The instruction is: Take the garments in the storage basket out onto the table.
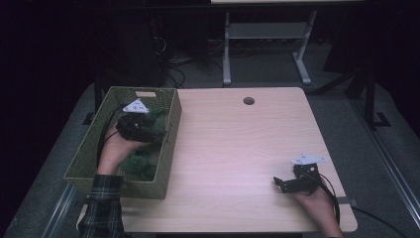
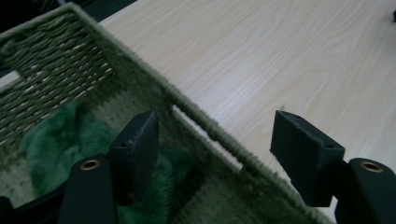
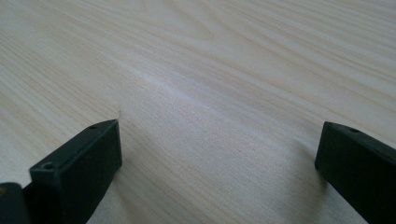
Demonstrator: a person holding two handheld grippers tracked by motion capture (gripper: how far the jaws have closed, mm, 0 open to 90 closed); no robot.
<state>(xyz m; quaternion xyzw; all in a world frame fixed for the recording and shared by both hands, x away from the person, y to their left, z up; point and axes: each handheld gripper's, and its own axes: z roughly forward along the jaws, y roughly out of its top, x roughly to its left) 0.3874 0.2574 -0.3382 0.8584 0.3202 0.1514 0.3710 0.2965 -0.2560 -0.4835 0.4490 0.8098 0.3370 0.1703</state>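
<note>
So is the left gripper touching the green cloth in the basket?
Cannot tell. In the left gripper view the open jaws straddle the basket wall, one overlapping the cloth.

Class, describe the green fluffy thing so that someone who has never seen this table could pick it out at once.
Start at the pale wooden table and go to its left edge, where a green woven basket stands. Inside it, under the left tongs, lies the fluffy green cloth. It is the soft, deep-green, furry thing there, unlike the stiff, paler woven walls around it.
</note>
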